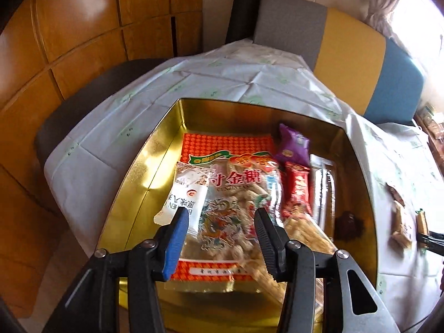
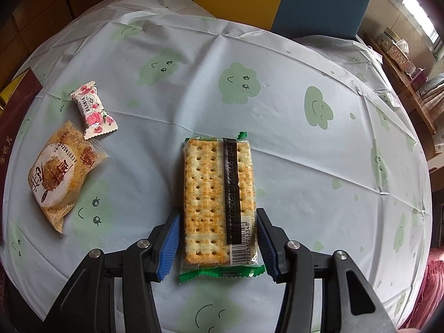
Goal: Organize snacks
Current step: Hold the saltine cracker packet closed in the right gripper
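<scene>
Fingers of the right gripper [image 2: 218,245] are straddling the near end of the cracker packet [image 2: 217,199], spread just wider than the pack, the blue pads close beside its long edges but seemingly not yet pinching. To do this grasp well, I judge the person should be closing squarely across the width, low enough to catch the stacked crackers and not only the crimped green seal, and squeezing gently, since crackers are likely to crack under a hard clamp. Off to the left, well apart from the packet, a round cake in an orange wrapper [image 2: 59,176] and, just beyond it, a rose-printed candy [image 2: 93,110] are lying on the smiley-cloud tablecloth [image 2: 277,138], waiting their turn. In the left wrist view, the left gripper [image 1: 220,240] is hovering agape and empty over the near edge of the gold tin [image 1: 133,191], where a large red candy bag [image 1: 233,194], a white sachet [image 1: 184,194], a red bar [image 1: 297,188] and, farther back, a purple packet [image 1: 294,145] are already lying. Free floor is showing mainly along the tin's left and far sides.
</scene>
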The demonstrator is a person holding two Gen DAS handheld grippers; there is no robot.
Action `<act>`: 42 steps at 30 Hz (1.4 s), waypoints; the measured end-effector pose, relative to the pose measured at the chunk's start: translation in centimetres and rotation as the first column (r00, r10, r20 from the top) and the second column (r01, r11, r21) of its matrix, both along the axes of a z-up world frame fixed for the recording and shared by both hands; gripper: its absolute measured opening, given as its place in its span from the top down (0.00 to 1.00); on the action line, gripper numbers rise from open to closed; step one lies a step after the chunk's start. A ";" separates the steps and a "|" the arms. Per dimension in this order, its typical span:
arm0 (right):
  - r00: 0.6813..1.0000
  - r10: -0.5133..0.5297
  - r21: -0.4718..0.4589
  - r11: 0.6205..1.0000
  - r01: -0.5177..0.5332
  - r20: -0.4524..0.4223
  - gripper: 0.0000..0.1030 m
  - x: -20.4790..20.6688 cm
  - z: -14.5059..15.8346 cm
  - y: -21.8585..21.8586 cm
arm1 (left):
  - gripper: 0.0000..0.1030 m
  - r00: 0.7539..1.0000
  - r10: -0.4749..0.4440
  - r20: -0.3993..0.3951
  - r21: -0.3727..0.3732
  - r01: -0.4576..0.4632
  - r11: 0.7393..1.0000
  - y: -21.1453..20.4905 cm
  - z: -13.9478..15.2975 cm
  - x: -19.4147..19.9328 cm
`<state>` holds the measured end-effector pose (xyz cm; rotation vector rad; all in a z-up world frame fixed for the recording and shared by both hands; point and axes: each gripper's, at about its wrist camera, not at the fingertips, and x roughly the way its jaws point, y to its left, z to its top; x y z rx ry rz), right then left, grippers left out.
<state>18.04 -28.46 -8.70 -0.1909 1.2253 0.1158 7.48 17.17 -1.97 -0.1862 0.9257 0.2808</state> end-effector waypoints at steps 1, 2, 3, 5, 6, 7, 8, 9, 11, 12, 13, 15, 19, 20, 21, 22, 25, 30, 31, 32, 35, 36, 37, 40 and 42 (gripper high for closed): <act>1.000 0.002 -0.003 1.000 -0.002 0.002 0.49 0.0 0.0 0.1 | 0.51 1.000 -0.004 0.006 0.009 0.004 1.000 -0.3 0.2 -0.2; 1.000 0.004 -0.007 1.000 -0.004 0.004 0.49 -0.1 0.0 0.1 | 0.51 1.000 -0.011 0.012 0.016 0.011 1.000 -0.6 0.4 -0.5; 1.000 0.005 -0.010 1.000 -0.005 0.005 0.49 -0.1 0.0 0.3 | 0.51 1.000 -0.015 0.016 0.020 0.015 1.000 -0.8 0.6 -0.7; 1.000 0.009 -0.018 1.000 -0.009 0.009 0.49 -0.3 0.1 0.5 | 0.51 1.000 -0.016 0.023 0.027 0.015 1.000 -1.0 1.0 -1.1; 1.000 0.012 -0.024 1.000 -0.012 0.012 0.49 -0.3 0.0 0.7 | 0.51 1.000 -0.012 0.027 0.032 0.012 0.999 -1.2 1.1 -1.4; 1.000 0.016 -0.030 0.999 -0.016 0.015 0.50 -0.4 0.0 0.8 | 0.51 1.000 -0.005 0.031 0.039 0.004 0.999 -1.3 1.2 -1.5; 1.000 0.018 -0.034 0.999 -0.018 0.017 0.50 -0.4 0.0 0.9 | 0.51 0.999 0.008 0.036 0.052 -0.010 0.999 -1.4 1.3 -1.7; 1.000 0.019 -0.036 0.999 -0.019 0.017 0.50 -0.5 0.0 1.0 | 0.51 0.999 0.020 0.038 0.057 -0.023 0.998 -1.4 1.4 -1.9; 1.000 0.022 -0.040 0.999 -0.021 0.018 0.50 -0.6 0.0 1.3 | 0.51 0.999 0.042 0.032 0.048 -0.043 0.998 -1.3 1.3 -2.1; 1.000 0.023 -0.043 0.999 -0.022 0.019 0.50 -0.7 0.0 1.4 | 0.51 0.998 0.050 0.027 0.039 -0.051 0.998 -1.1 1.2 -2.2; 1.000 0.024 -0.046 0.999 -0.023 0.019 0.50 -0.7 0.0 1.5 | 0.51 0.998 0.051 0.023 0.034 -0.052 0.998 -1.1 1.1 -2.3; 1.000 0.023 -0.048 0.999 -0.022 0.020 0.50 -0.8 0.0 1.6 | 0.51 0.999 0.050 0.017 0.038 -0.051 0.998 -1.2 0.9 -2.6; 0.999 0.025 -0.047 0.999 -0.024 0.020 0.50 -0.8 0.1 1.6 | 0.51 0.999 0.048 0.006 0.032 -0.049 0.998 -1.4 0.4 -2.8; 0.999 0.026 -0.049 0.998 -0.025 0.021 0.50 -0.8 0.1 1.6 | 0.51 0.999 0.047 0.005 0.033 -0.047 0.998 -1.5 0.3 -2.9; 0.999 0.027 -0.051 0.998 -0.026 0.022 0.50 -0.8 0.1 1.6 | 0.51 0.999 0.044 0.003 0.032 -0.044 0.999 -1.6 0.3 -2.9; 0.999 0.028 -0.053 0.998 -0.027 0.023 0.50 -0.8 0.1 1.7 | 0.51 0.999 0.039 0.000 0.030 -0.039 0.999 -1.7 0.2 -2.9; 0.999 0.034 -0.062 0.998 -0.032 0.029 0.50 -1.0 0.0 1.8 | 0.51 1.000 0.027 -0.004 0.022 -0.027 0.999 -2.1 -0.1 -3.0; 0.998 0.047 -0.081 0.996 -0.043 0.039 0.50 -1.3 0.0 2.3 | 0.51 1.000 -0.003 -0.008 0.013 0.003 1.000 -2.9 -0.4 -3.0; 0.998 0.051 -0.085 0.995 -0.048 0.042 0.52 -1.5 0.1 2.4 | 0.51 1.000 -0.009 -0.007 0.013 0.009 1.000 -3.0 -0.5 -3.0; 0.997 0.058 -0.090 0.994 -0.053 0.044 0.52 -1.6 0.1 2.6 | 0.51 1.000 -0.016 -0.005 0.010 0.016 1.000 -3.2 -0.4 -3.0; 0.997 0.065 -0.099 0.993 -0.060 0.050 0.52 -1.9 0.0 2.7 | 0.51 0.999 -0.040 0.001 0.005 0.040 0.999 -3.7 -0.4 -3.0; 0.997 0.062 -0.093 0.994 -0.058 0.048 0.52 -1.9 0.1 2.7 | 0.51 0.999 -0.049 0.006 0.005 0.049 0.999 -3.9 -0.4 -3.0; 0.997 0.060 -0.088 0.995 -0.055 0.046 0.52 -1.9 0.1 2.6 | 0.51 0.998 -0.059 0.011 0.005 0.059 0.998 -4.2 -0.4 -3.1; 0.998 0.052 -0.077 0.996 -0.049 0.038 0.52 -1.8 0.2 2.3 | 0.51 0.996 -0.083 0.023 0.005 0.082 0.997 -4.8 -0.2 -3.1; 0.999 0.041 -0.063 0.997 -0.039 0.028 0.52 -1.5 0.3 1.9 | 0.51 0.995 -0.094 0.029 0.003 0.094 0.996 -5.1 -0.1 -3.1</act>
